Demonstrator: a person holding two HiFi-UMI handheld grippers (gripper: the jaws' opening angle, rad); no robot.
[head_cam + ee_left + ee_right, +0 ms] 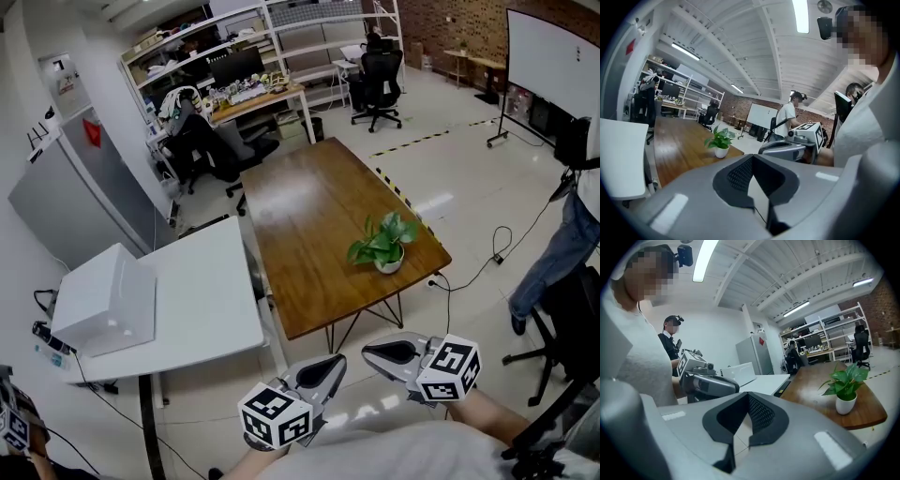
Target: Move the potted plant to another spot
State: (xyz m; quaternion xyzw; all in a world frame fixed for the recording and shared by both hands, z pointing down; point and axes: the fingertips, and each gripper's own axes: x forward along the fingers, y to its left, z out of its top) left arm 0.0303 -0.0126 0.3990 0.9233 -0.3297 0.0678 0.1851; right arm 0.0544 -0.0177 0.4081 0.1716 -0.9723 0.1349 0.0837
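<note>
Bench [309, 234] of brown wood fills mid-frame, with the potted plant [384, 246] near its lower right corner, close to the edge. Left gripper [333, 364] and right gripper [375, 353] hover at bottom centre, well apart from the plant, jaws closed and empty. Arriving with jaws closed would likely shove the pot over that edge. The plant stands upright, its long axis vertical.

wooden desk [309, 234] top mostly bare; only potted plant [384, 246] stands on it, near its near right corner, open room all round. white desk [206, 300] just beside left edge, white box [105, 300] at its far left. floor before wooden desk free. standing person [562, 234] and black chair [562, 347] crowd right side.
</note>
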